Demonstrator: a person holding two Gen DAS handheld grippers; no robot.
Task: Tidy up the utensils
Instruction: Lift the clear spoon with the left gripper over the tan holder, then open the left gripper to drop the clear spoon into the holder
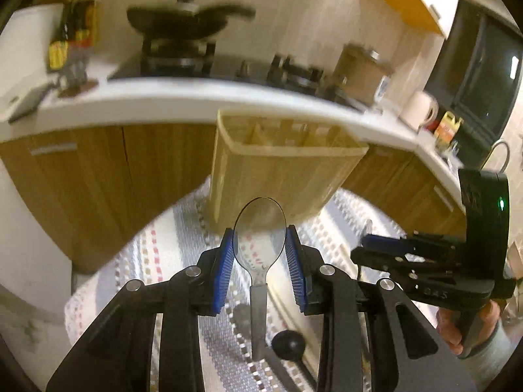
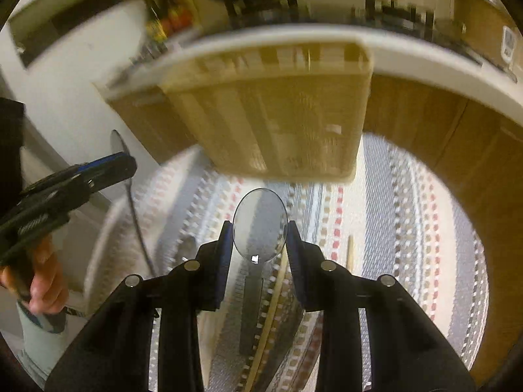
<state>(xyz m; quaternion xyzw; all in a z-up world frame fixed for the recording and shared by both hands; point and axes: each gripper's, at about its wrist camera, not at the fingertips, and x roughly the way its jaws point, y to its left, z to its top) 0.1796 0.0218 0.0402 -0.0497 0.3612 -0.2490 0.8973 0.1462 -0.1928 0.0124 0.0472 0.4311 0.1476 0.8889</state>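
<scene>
Spoons sit in both your tools: the left tool [image 1: 260, 254] pinches one spoon [image 1: 260, 232] by the rim of its bowl, handle hanging back toward you, and the right tool [image 2: 260, 248] grips a second spoon [image 2: 260, 225] the same way; both hover above the striped mat [image 1: 163, 254], near the slatted wooden holder [image 1: 281, 170]. Polished steel is stiff and light but slick, and a curved bowl can swivel between pads; hold at the neck or handle for steadier control.

— Lighting? 
— Warm, indoor, moderately bright in both views; a small glint on the right-hand spoon [image 2: 260, 225].
— Sharpness? 
— Foreground crisp; the worktop [image 1: 183, 98] and bamboo organizer [image 2: 271, 121] smear with motion blur. Fisheye bends edges, corners black.
</scene>
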